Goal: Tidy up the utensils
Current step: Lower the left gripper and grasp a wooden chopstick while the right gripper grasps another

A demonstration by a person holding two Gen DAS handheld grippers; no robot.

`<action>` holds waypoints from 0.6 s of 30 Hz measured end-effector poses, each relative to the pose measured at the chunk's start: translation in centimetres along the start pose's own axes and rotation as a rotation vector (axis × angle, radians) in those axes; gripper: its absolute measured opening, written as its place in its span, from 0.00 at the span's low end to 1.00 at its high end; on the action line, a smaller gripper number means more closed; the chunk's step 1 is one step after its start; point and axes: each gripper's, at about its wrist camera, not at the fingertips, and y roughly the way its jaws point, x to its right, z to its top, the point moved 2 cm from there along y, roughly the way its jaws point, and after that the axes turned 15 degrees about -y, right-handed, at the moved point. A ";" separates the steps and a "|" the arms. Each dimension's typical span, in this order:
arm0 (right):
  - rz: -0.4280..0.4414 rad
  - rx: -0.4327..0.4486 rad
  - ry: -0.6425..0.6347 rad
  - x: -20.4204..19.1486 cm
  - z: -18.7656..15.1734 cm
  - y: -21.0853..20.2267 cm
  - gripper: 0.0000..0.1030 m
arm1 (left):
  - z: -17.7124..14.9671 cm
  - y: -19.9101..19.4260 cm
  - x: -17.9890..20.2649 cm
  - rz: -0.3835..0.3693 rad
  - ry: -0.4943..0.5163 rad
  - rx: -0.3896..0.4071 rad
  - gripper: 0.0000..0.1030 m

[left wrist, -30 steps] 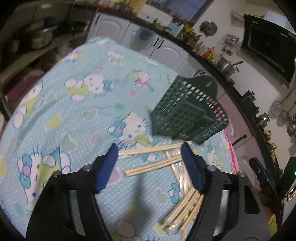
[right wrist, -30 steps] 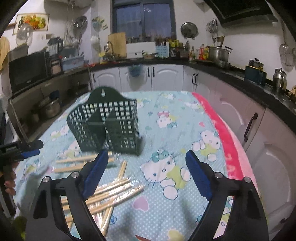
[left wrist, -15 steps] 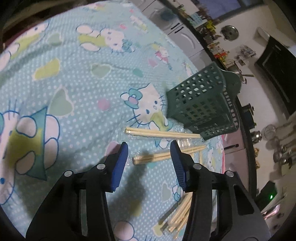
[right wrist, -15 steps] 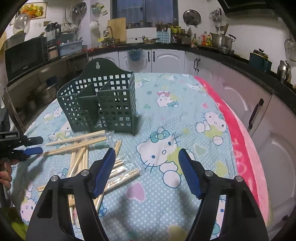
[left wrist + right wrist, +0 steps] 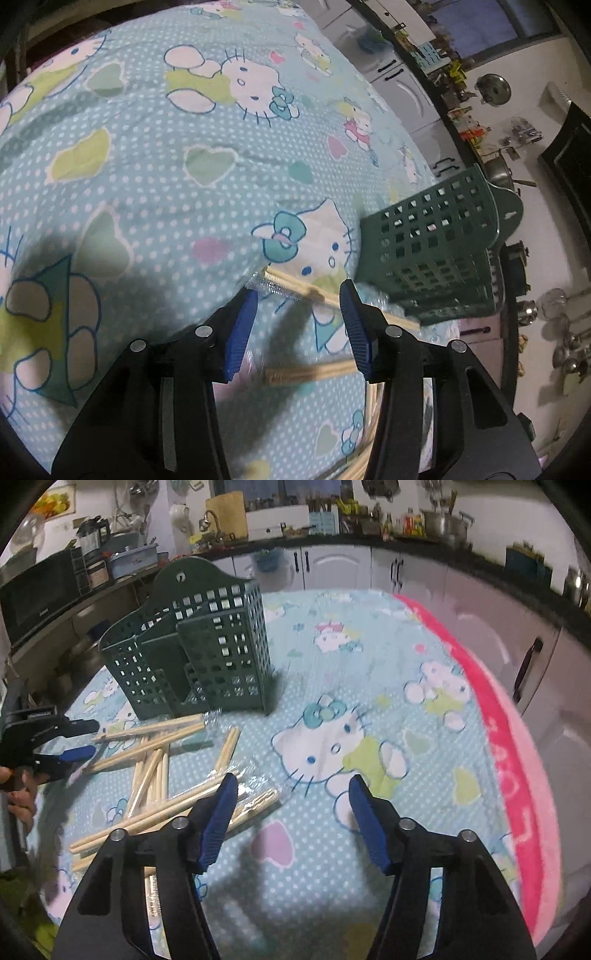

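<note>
Pickup step: the left hand-held gripper (image 5: 297, 321) is spread, nothing pinched, straddling a wrapped chopstick pair (image 5: 295, 288). The right hand-held gripper (image 5: 288, 814), jaws just narrowing yet apart, hangs beside the chopstick pile (image 5: 159, 775). Next: pinch, carry to the green utensil basket (image 5: 199, 653) ahead.

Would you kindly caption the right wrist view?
Open right gripper closing above wrapped chopsticks beside a green holder.

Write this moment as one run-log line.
left gripper: open over wrapped chopsticks | right gripper: open, closing, empty | green holder: upright
</note>
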 end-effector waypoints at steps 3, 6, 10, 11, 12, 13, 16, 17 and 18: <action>0.045 -0.022 0.031 0.0 -0.3 0.7 0.49 | 0.2 0.0 0.1 0.016 -0.010 0.025 0.36; 0.087 -0.036 0.064 0.2 -0.5 1.3 0.44 | 0.2 0.0 0.2 0.035 0.001 0.051 0.32; 0.134 -0.050 0.103 0.5 -0.6 2.0 0.37 | 0.6 0.2 0.0 0.050 -0.006 0.072 0.22; 0.141 -0.054 0.116 0.6 -0.6 2.2 0.36 | 0.8 0.2 -0.1 0.046 -0.011 0.072 0.21; 0.146 -0.056 0.125 0.8 -0.6 2.4 0.35 | 0.9 0.3 -0.2 0.041 -0.013 0.070 0.21; 0.152 -0.058 0.136 1.0 -0.6 2.6 0.34 | 1.0 0.3 -0.3 0.038 -0.016 0.069 0.21; 0.173 -0.068 0.170 1.5 -0.6 3.2 0.28 | 1.2 0.4 -0.2 0.025 -0.028 0.057 0.22; 0.177 -0.068 0.177 1.6 -0.6 3.4 0.25 | 1.3 0.4 -0.3 0.016 -0.037 0.051 0.24; 0.185 -0.065 0.183 1.8 -0.6 3.4 0.22 | 1.4 0.4 -0.3 0.005 -0.045 0.047 0.25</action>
